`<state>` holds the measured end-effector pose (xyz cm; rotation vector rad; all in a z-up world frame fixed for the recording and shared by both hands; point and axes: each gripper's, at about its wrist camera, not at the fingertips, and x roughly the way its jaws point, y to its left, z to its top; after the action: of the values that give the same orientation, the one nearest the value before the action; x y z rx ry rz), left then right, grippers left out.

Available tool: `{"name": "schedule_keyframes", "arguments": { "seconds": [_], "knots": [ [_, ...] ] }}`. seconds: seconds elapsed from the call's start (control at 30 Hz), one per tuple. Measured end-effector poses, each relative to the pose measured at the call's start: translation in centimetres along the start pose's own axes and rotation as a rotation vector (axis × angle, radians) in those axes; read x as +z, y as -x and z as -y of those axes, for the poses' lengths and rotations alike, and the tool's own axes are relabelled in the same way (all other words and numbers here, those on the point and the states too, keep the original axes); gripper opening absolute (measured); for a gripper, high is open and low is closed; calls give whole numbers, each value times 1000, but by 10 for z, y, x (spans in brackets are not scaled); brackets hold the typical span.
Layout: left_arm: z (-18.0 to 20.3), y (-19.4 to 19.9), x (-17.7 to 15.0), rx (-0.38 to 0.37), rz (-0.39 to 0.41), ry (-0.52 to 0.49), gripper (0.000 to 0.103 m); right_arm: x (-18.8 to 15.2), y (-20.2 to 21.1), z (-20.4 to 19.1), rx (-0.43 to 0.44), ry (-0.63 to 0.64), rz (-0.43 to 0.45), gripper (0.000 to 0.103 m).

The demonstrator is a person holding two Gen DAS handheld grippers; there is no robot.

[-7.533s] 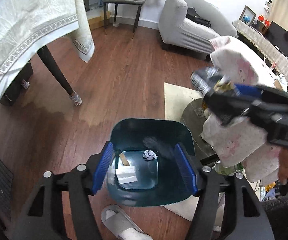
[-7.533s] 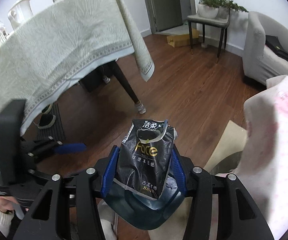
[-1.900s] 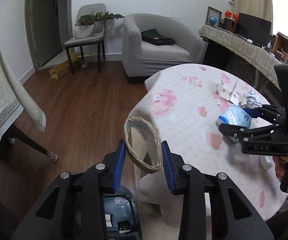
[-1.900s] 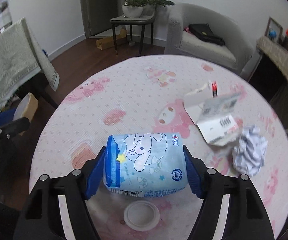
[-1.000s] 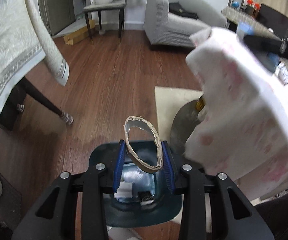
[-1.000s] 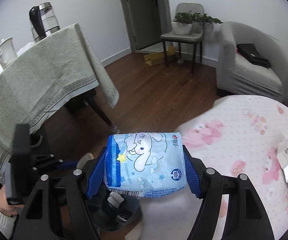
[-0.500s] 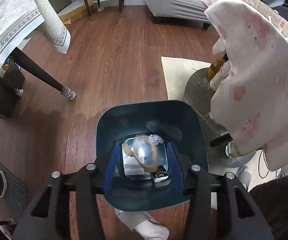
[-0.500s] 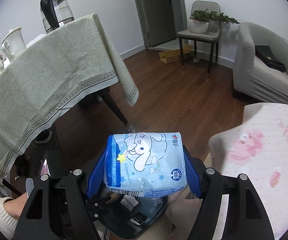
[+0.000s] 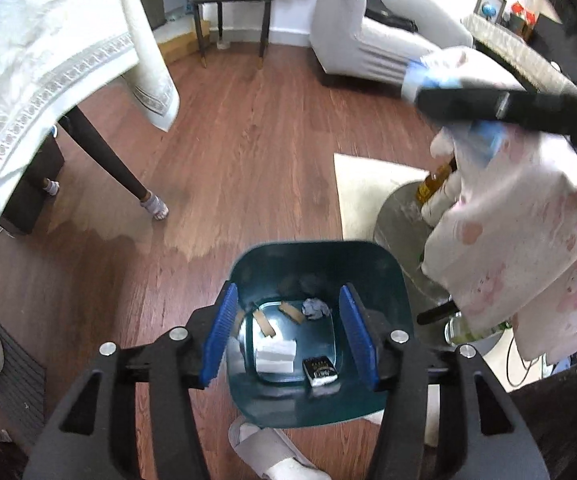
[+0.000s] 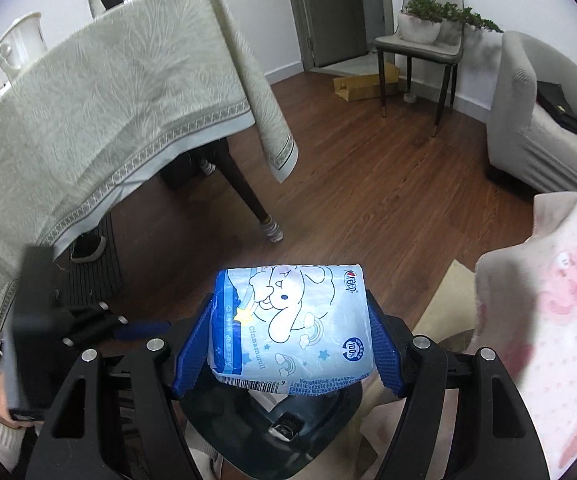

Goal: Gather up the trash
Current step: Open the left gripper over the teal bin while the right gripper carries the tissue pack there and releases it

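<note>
The trash bin [image 9: 384,280] stands on the floor [image 9: 248,168] just left of the draped round surface [image 9: 528,240], a rug [image 9: 364,184] behind it. In the bin lie cardboard strips [image 9: 266,326] at the back left, a crumpled wad [image 9: 313,308] at the back, a white block [image 9: 275,356] and a small box [image 9: 320,370] in front. A slipper [image 9: 264,448] lies at its front edge
</note>
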<state>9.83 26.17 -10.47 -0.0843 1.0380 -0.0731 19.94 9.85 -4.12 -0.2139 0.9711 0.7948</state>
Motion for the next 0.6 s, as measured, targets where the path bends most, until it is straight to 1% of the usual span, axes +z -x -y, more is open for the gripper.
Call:
{"name": "schedule_keyframes", "arguments": {
  "seconds": [0.23,0.4,0.47,0.6],
  "knots": [
    [-10,28,14,-5,97,48,55,-9,-21,-8,10,22,-49,71],
    [-11,42,23,-12,144,74,48,-24,-42,-14,15,42,-105,71],
    [-10,46,27,-15,156,75,44,-31,-51,-16,17,48,-131,71],
    [-7,57,34,-25,185,72,42,-43,-64,-22,34,61,-168,72]
  ]
}}
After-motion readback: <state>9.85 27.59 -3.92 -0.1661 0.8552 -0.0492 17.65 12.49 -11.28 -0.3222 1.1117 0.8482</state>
